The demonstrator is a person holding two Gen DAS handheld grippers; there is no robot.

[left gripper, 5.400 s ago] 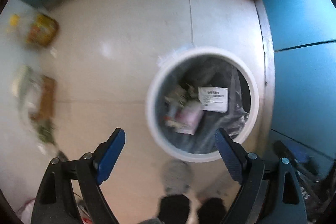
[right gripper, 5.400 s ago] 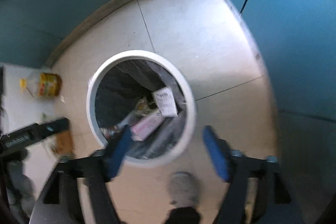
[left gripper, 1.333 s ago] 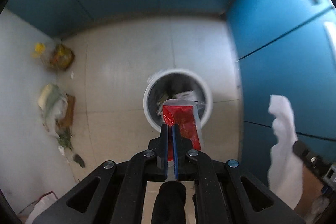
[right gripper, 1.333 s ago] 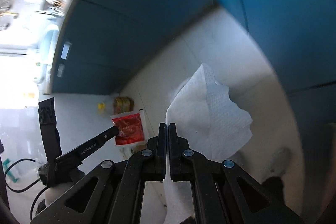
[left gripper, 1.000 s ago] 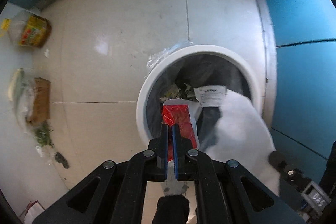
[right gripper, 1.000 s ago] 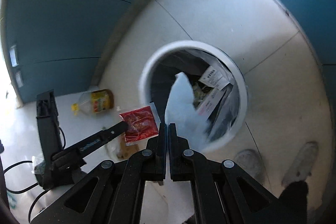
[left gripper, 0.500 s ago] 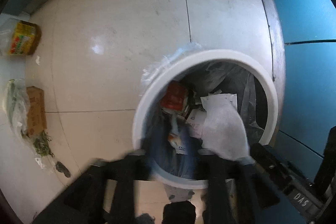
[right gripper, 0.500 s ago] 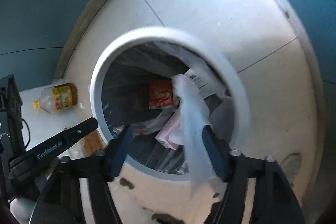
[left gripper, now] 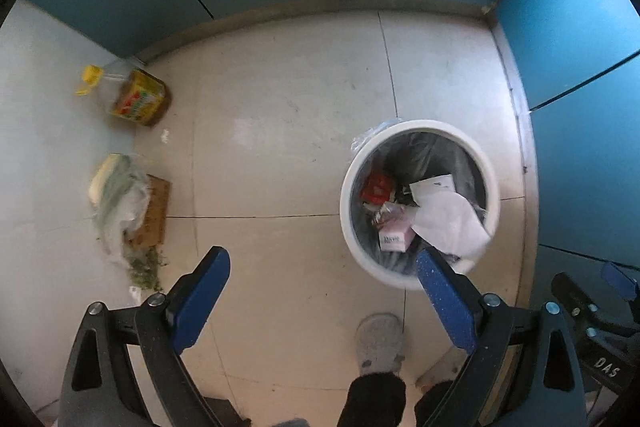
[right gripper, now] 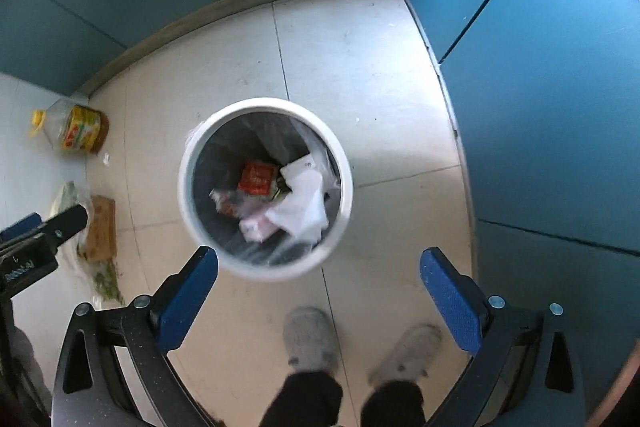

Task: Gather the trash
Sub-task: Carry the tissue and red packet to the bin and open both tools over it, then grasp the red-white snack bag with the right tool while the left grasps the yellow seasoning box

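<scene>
Left gripper [left gripper: 322, 287] spread wide, blue pads bare. Right gripper [right gripper: 318, 285] likewise agape, holding nothing. Round white bin [right gripper: 192, 205], dark liner; inside: crumpled white paper towel [right gripper: 304, 203], glossy red packet [right gripper: 256, 178]. Pale tiled floor [left gripper: 288, 99].

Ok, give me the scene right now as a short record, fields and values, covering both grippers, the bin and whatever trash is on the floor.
left gripper: fingers open, holding nothing
right gripper: fingers open, holding nothing
trash bin: white rim, dark liner, upright on the tiled floor
in the bin: red packet, white paper towel, pink box
on the floor by the wall: oil bottle lying on its side, plastic bag of greens over a cardboard piece
person: grey shoes near the bin
</scene>
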